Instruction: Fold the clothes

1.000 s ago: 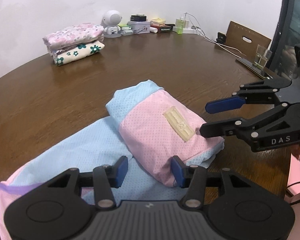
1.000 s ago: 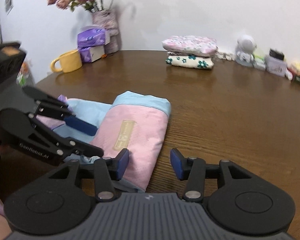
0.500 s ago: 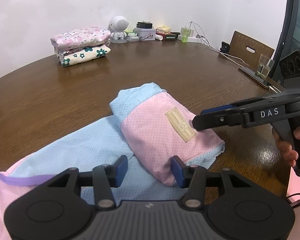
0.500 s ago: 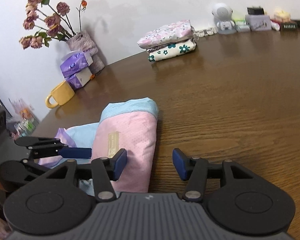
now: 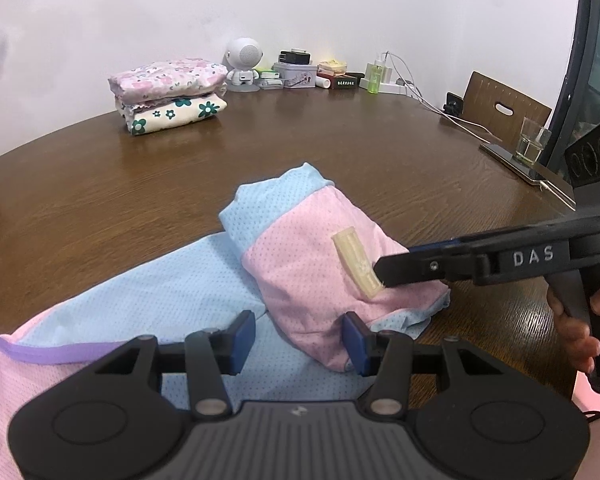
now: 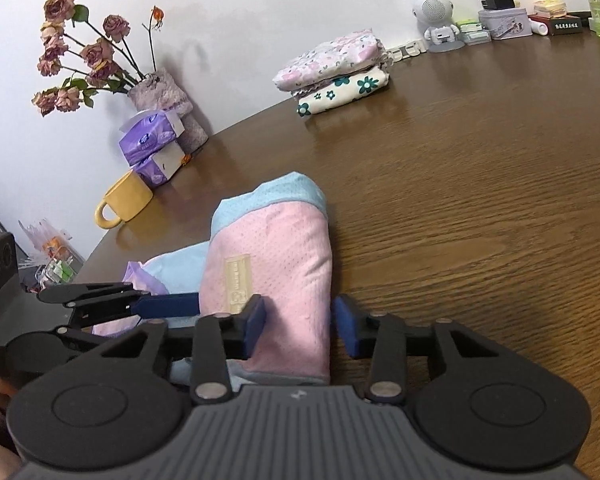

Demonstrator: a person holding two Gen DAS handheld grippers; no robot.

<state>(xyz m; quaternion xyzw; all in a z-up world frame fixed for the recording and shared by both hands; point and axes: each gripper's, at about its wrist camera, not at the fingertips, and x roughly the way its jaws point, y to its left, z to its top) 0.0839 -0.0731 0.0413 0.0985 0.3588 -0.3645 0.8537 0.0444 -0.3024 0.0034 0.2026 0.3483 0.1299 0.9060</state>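
A pink and light-blue mesh garment lies on the brown table, part folded into a thick pink bundle with a cream label. Its unfolded blue part with a purple hem spreads toward the near left. My left gripper is open at the bundle's near end, which touches only the right pad. One of its blue fingers reaches the bundle's side. My right gripper straddles the bundle's other end, jaws closing with the fold between them, not visibly pinched. Its tip rests by the label.
A stack of folded floral clothes sits at the back. A yellow mug, tissue packs and a vase of dried roses stand left. A glass, cables and small items line the far right.
The right gripper has rolled onto its side and its jaws have narrowed around the end of the pink bundle. The left gripper has kept its place and opening.
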